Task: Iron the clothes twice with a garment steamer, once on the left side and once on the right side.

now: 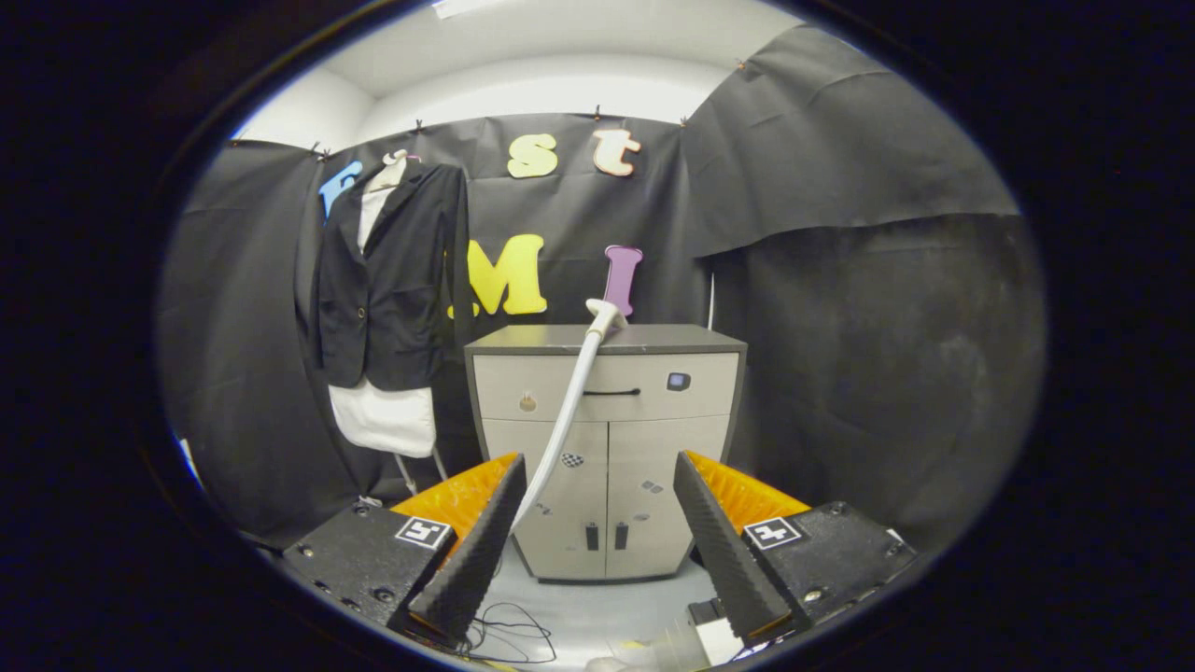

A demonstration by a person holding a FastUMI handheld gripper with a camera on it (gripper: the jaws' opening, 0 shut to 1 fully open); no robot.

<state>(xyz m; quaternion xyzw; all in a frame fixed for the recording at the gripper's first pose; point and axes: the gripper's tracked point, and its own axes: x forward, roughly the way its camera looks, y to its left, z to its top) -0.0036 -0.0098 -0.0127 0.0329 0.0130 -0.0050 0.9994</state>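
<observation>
A dark blazer over a white shirt [390, 280] hangs on a hanger against the booth wall, beyond my left finger and left of the cabinet. The garment steamer head [605, 319] lies on top of the grey cabinet [653, 341], and its white hose [565, 420] runs down the cabinet front, passing behind my left finger. My gripper [597, 541] is open, with nothing between its fingers, and stands well back from the cabinet. Part of a white steamer base [695, 644] shows on the floor under my right finger.
The cabinet has a drawer with a dark handle [611, 392] and two lower doors. Thin black cables [509, 635] lie on the light floor just below my left finger. Black cloth walls close in on both sides.
</observation>
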